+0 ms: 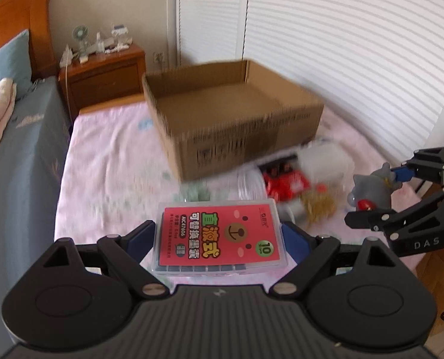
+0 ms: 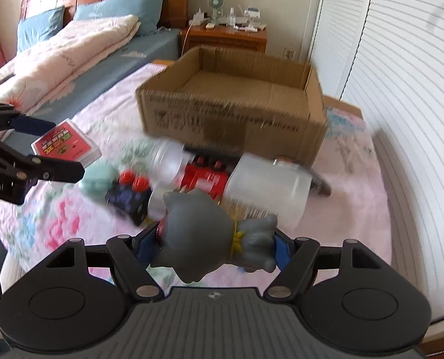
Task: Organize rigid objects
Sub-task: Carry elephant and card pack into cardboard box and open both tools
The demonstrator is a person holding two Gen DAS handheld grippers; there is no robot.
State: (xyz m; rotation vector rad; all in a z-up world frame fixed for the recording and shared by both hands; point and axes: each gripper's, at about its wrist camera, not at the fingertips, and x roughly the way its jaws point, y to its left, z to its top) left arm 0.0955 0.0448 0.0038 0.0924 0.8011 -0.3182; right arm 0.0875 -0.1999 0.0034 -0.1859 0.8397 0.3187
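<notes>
My left gripper (image 1: 219,233) is shut on a clear plastic case with a red bear label (image 1: 219,234), held above the pink bedspread; the case also shows in the right wrist view (image 2: 65,145). My right gripper (image 2: 213,240) is shut on a grey cat figurine (image 2: 207,236), which also shows in the left wrist view (image 1: 371,190). An open, empty cardboard box (image 1: 236,116) (image 2: 233,101) sits on the bed beyond both grippers. The left gripper (image 2: 47,149) appears at the left of the right wrist view, the right gripper (image 1: 380,196) at the right of the left wrist view.
Loose items lie on the bedspread in front of the box: a clear plastic bottle (image 2: 266,185), a red packet (image 2: 204,176), a mint green object (image 2: 97,179), a dark toy with red knobs (image 2: 129,194). A wooden nightstand (image 1: 102,74) and white louvred doors (image 1: 341,59) stand behind.
</notes>
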